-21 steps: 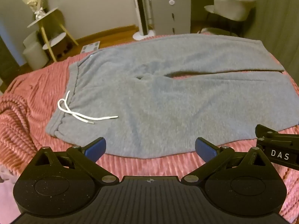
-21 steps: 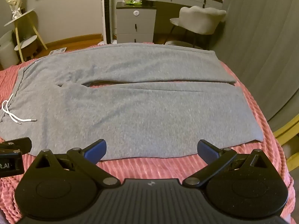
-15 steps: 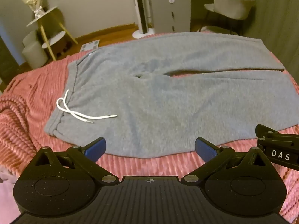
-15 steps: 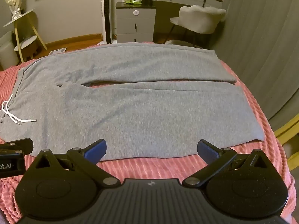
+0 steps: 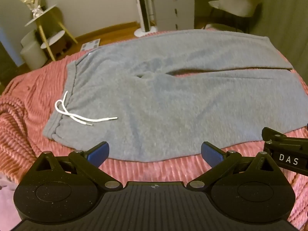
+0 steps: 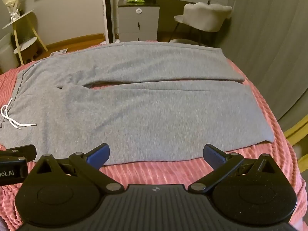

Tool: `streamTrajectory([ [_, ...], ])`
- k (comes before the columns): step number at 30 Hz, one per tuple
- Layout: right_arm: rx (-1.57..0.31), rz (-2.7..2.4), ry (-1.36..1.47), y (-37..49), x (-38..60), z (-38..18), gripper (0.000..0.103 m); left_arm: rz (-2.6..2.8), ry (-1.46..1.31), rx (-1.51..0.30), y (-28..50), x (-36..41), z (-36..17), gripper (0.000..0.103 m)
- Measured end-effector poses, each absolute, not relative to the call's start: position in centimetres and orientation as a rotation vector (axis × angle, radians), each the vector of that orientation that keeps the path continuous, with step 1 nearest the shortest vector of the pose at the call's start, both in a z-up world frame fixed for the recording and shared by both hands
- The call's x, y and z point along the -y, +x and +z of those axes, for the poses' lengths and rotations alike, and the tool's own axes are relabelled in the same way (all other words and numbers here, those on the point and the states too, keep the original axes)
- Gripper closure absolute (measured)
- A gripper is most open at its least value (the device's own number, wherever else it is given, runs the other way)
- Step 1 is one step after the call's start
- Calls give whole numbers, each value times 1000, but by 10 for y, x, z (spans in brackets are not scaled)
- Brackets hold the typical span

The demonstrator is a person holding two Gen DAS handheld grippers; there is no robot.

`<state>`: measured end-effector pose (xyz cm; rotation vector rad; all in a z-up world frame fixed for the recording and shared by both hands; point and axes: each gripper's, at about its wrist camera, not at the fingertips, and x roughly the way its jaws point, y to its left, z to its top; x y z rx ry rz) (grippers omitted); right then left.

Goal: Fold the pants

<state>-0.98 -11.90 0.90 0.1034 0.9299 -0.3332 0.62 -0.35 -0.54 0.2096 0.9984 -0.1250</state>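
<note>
The grey sweatpants (image 5: 173,100) lay flat and unfolded on the bed's pink ribbed blanket (image 5: 28,115), waistband to my left, both legs running to the right with a narrow gap between them. The white drawstring (image 5: 77,115) rested on the fabric near the waistband. My left tool (image 5: 155,152) hovered over the near hem edge, fingers spread wide, gripping nothing. My right tool (image 6: 156,154) hovered just beside it over the near leg, likewise spread and gripping nothing. A grey drawer cabinet (image 6: 138,23) and a chair (image 6: 206,15) stood beyond the bed.

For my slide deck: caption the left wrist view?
Open left tool poised over gray pants spread flat on pink blanket.
</note>
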Motion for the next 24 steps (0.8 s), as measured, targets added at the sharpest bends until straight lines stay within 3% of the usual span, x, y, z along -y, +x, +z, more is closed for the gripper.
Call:
streamTrajectory([
  [24, -933, -335, 113, -11, 123, 6, 0, -138, 214, -1008, 8, 9, -8, 0],
])
